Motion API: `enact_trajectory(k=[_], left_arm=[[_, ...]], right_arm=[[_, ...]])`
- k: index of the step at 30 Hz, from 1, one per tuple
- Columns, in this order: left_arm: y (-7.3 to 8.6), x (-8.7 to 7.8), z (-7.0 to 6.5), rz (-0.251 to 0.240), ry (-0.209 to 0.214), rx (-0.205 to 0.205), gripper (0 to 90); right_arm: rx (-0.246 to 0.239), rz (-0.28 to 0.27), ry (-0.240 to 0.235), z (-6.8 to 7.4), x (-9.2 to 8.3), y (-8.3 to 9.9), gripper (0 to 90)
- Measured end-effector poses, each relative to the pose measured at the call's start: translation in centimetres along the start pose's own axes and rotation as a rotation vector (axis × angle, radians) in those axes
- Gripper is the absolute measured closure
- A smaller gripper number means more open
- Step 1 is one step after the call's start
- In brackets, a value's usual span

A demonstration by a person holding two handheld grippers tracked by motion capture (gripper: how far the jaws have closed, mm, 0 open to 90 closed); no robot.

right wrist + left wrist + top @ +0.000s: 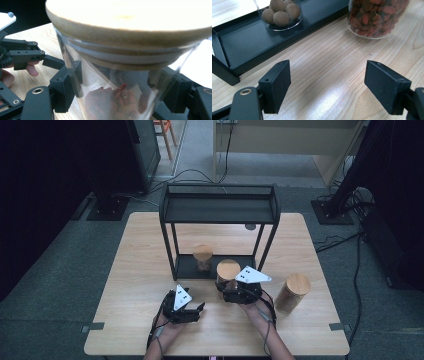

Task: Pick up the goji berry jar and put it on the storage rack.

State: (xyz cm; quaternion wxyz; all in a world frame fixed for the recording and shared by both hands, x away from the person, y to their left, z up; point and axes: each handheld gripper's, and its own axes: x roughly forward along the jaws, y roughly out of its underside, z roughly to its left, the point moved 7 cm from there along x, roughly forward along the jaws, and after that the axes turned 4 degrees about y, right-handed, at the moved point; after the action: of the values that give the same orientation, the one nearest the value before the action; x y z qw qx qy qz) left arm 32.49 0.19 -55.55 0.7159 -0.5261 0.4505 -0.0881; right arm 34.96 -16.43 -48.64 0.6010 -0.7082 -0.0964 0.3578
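Note:
A glass jar of red berries with a wooden lid stands on the table just in front of the black shelf. My right gripper is shut on it, one jaw against each side of the glass. The same jar appears at the upper right of the left gripper view. My left gripper is open over bare wood, to the left of the jar, with nothing between its jaws; it is also in the high view. A second jar holding brown balls sits on the shelf's lower tray.
The black two-tier metal shelf stands at the middle of the wooden table. A third jar with a wooden lid stands on the table to the right of my right gripper. Cables run across the floor behind the table.

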Motion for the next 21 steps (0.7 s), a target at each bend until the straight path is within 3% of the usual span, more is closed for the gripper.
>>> enact_trajectory(k=[21], left_arm=[[0.02,0.04,-0.15,0.005,-0.005,0.013,21.6]], right_arm=[[0.014,-0.001,0.017,-0.39,0.89,-0.43,25.3]])
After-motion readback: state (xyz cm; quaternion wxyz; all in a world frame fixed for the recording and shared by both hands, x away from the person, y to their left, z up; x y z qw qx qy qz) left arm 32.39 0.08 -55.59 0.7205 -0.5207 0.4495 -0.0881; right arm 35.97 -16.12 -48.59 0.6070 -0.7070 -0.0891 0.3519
